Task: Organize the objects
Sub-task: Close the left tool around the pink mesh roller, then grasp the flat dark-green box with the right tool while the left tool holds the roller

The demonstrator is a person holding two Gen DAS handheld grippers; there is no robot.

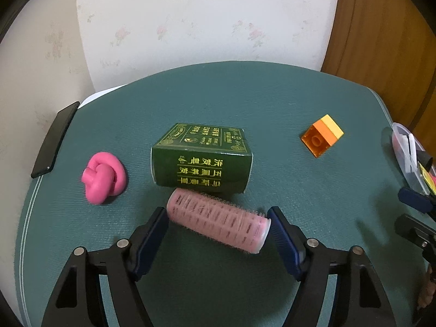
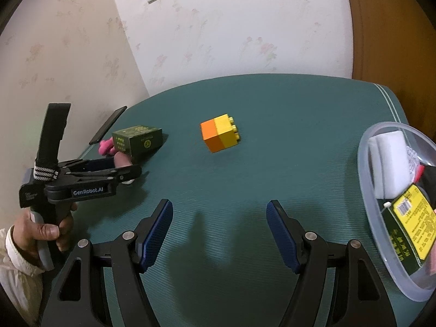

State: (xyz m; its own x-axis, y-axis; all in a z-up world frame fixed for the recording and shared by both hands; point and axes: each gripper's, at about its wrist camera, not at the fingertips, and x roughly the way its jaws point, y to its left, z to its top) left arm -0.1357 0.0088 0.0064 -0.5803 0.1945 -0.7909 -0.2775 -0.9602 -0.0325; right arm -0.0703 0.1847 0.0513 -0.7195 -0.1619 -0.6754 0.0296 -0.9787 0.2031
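- Left gripper (image 1: pixel 217 213) clamped lengthwise on the roller (image 1: pixel 218 222), fingers (image 1: pixel 152 231) pressing one on each end cap. Probably chosen to spare the bristly wall and stop any rolling.
- Roller low at the near edge of the counter (image 1: pixel 272 100), just in front of the green box (image 1: pixel 201 160); cannot tell whether still touching the mat.
- Right gripper (image 2: pixel 219 206) hovering with fingers spread wide, nothing between them, aimed toward the orange-and-yellow brick (image 2: pixel 220 133). Looks lined up for that pick.
- Clear tub (image 2: pixel 365 163) at the right edge, already holding a white block and a green-and-yellow pack. Likely the drop spot.
- Roller itself: pale pink cylinder, fuzzy with short hooked bristles, a few stray hairs caught across it, smooth pale rim at the right end. Light and springy by the look of it.
- Pink knot (image 1: pixel 105 178) and dark phone (image 1: pixel 54 139) off to the left, untouched.
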